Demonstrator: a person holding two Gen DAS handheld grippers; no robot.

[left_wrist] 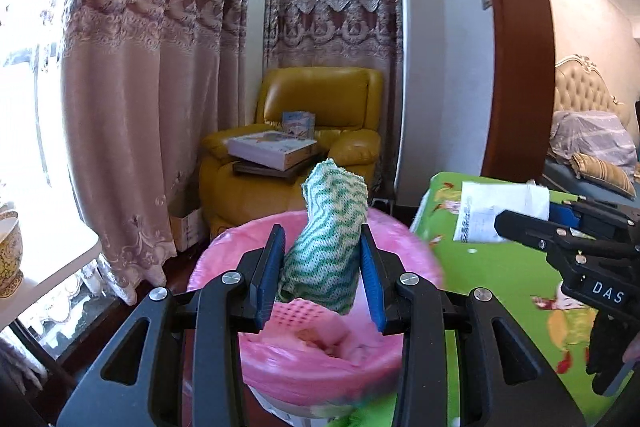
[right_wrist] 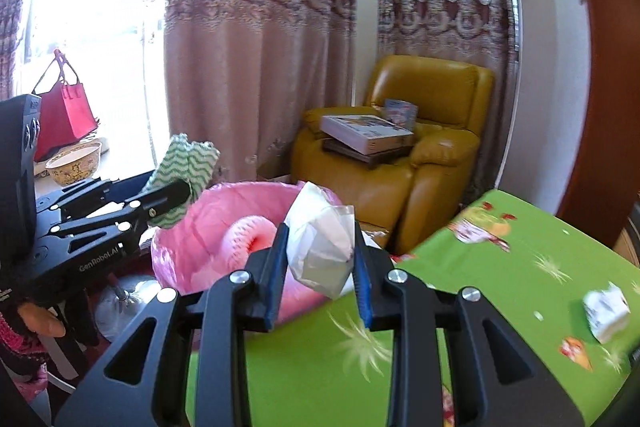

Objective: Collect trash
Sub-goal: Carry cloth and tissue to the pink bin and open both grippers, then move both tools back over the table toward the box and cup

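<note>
My left gripper (left_wrist: 322, 247) is shut on a rolled green-and-white zigzag cloth (left_wrist: 330, 239), held over the pink-lined trash bin (left_wrist: 320, 359). The same cloth (right_wrist: 180, 167) shows at the left of the right wrist view in the left gripper (right_wrist: 172, 199). My right gripper (right_wrist: 320, 251) is shut on a crumpled white plastic wrapper (right_wrist: 320, 247), near the rim of the bin (right_wrist: 208, 227) and above the edge of the green table (right_wrist: 500, 287). In the left wrist view the right gripper (left_wrist: 504, 223) holds that white wrapper (left_wrist: 500, 211) over the table (left_wrist: 500, 287).
A crumpled white paper (right_wrist: 606, 311) lies on the green cloth at the right. A yellow armchair (left_wrist: 288, 155) with books stands behind the bin by the curtains (left_wrist: 152, 67). A red bag (right_wrist: 64, 111) and a bowl (right_wrist: 74, 161) sit by the window. A bed (left_wrist: 592, 143) lies at the far right.
</note>
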